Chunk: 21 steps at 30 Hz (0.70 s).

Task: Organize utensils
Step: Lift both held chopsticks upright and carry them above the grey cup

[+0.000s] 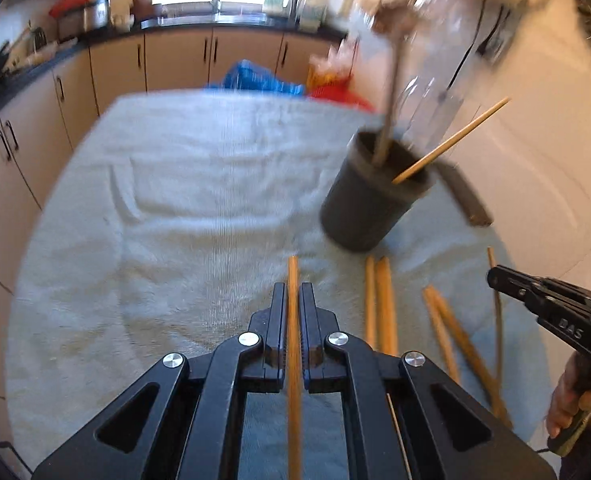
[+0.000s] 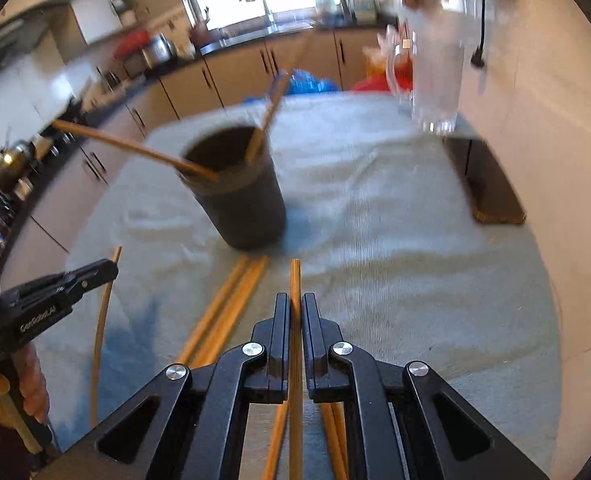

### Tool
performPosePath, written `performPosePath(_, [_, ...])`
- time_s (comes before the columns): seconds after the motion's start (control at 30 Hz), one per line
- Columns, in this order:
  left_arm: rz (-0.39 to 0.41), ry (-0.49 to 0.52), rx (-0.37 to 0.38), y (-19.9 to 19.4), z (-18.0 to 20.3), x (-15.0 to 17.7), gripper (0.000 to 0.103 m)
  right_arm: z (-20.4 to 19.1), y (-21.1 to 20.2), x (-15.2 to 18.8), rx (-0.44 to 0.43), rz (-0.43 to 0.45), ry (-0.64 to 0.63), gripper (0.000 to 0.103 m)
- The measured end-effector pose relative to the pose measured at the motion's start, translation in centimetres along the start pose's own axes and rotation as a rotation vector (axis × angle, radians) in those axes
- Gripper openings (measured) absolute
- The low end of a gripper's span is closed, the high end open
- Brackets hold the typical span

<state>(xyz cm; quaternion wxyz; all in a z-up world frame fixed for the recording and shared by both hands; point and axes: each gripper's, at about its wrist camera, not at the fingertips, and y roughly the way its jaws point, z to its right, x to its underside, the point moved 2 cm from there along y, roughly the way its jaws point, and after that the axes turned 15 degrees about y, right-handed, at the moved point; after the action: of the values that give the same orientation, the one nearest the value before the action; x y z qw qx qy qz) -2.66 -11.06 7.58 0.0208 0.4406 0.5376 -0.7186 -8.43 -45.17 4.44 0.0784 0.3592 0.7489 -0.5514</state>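
**Each gripper clamps one chopstick above the towel**

The left gripper (image 1: 293, 300) is closed tight on a wooden chopstick (image 1: 294, 344), which runs lengthwise between its fingers and pokes out past the tips. Loose chopsticks (image 1: 381, 304) lie on the grey towel (image 1: 175, 200) to its right, near the dark cup (image 1: 369, 200) holding two sticks. The right gripper (image 2: 295, 312) likewise pinches its own chopstick (image 2: 295, 280), tip protruding towards the cup.
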Motion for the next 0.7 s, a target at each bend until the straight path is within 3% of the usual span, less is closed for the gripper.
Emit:
performPosePath(0.33, [0.222, 0.1, -0.038, -9.4, 4.5, 0.2, 0.005, -1.5, -8.2, 1.7, -0.08, 0.158, -0.015, 0.006])
performPosePath(0.7, [0.317, 0.136, -0.099, -14.7, 7.0, 2.7, 0.005, -1.1, -14.3, 3.9, -0.119, 0.265, -0.024, 0.006])
